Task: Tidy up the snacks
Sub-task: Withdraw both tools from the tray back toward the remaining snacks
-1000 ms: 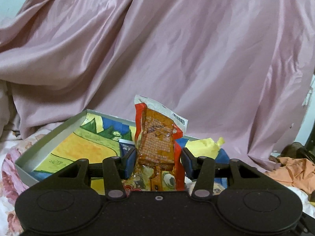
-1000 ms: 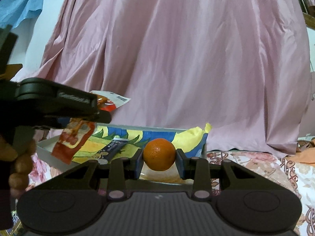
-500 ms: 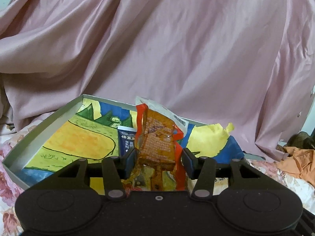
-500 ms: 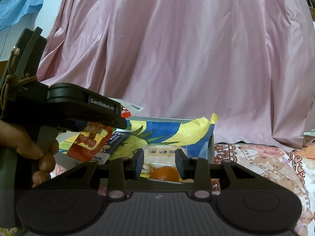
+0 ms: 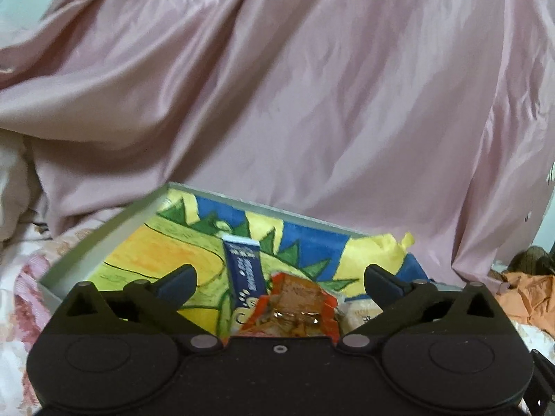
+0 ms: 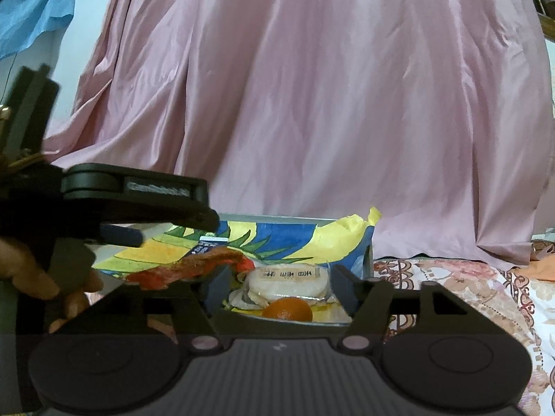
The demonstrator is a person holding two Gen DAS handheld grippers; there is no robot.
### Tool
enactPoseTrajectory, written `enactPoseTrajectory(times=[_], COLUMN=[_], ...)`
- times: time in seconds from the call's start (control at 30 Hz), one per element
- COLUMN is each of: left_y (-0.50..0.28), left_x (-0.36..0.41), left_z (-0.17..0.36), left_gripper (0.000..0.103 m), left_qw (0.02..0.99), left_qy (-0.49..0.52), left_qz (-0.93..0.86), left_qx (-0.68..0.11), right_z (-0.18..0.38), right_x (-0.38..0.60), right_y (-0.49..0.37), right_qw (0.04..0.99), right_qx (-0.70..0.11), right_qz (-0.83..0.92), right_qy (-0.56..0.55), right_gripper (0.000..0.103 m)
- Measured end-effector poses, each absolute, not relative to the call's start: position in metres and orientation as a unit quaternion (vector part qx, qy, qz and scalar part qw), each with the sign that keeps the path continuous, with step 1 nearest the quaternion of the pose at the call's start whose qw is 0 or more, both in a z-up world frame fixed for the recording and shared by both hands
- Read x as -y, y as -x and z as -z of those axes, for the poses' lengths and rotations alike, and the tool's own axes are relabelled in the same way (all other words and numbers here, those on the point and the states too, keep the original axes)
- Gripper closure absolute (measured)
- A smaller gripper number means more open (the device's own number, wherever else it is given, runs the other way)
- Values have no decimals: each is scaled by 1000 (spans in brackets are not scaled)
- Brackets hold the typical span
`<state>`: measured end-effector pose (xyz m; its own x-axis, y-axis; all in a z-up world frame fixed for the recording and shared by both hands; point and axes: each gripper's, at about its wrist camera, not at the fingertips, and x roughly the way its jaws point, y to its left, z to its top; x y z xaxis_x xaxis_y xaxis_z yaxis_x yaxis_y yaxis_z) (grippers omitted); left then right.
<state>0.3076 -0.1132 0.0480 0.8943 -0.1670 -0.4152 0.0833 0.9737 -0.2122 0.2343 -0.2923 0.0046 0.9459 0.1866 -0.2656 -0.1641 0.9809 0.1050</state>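
Note:
A shallow grey box (image 5: 100, 242) with a yellow, green and blue picture lining holds the snacks. My left gripper (image 5: 280, 282) is open above it; the red-orange snack packet (image 5: 295, 306) lies loose in the box below the jaws, beside a blue bar (image 5: 244, 267). My right gripper (image 6: 275, 286) is open at the box's near right end (image 6: 367, 260). The orange (image 6: 287, 310) rests in the box just below its jaws, in front of a clear-wrapped white rice cake (image 6: 288, 282). The red packet (image 6: 194, 267) and the left gripper's body (image 6: 138, 201) show at the left.
A pink satin sheet (image 5: 277, 86) hangs behind the box. Floral bedding (image 6: 451, 284) lies around it. Orange cloth (image 5: 527, 294) lies at the right. A torn yellow paper edge (image 6: 353, 225) sticks up at the box's far right corner. A hand (image 6: 31, 274) holds the left gripper.
Both grippers opened. The left let the red-orange packet drop into the box. The right released the orange, which now lies in the box.

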Motion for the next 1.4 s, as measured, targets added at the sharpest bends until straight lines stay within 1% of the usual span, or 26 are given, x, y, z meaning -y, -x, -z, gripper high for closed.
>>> enactPoseTrajectory(times=[0.03, 0.17, 0.23, 0.3, 0.9, 1.17, 1.4], left_y=[-304, -290, -282, -273, -184, -143, -113], left_x=[111, 102, 96, 91, 43, 20, -3], left_z=[-50, -55, -57, -58, -64, -58, -44], left_gripper=[1, 1, 1, 1, 1, 1, 1], left_qw=[969, 973, 975, 977, 982, 982, 978], left_qy=[95, 94, 92, 90, 74, 64, 58], left_qz=[63, 51, 45, 39, 6, -11, -24], left_qx=[-217, -204, -197, -189, -173, -177, -201], right_z=[-5, -8, -10, -12, -27, -32, -30], right_x=[292, 292, 293, 293, 272, 265, 265], right_y=[-233, -228, -225, -221, -162, -136, -110], right_qw=[986, 987, 988, 989, 991, 988, 985], right_qx=[-136, -124, -116, -105, -70, -88, -111], right_qz=[-88, -88, -88, -90, -117, -128, -125], right_qy=[-42, -45, -47, -47, -6, -18, -31], right_gripper=[23, 12, 3, 0, 0, 0, 0])
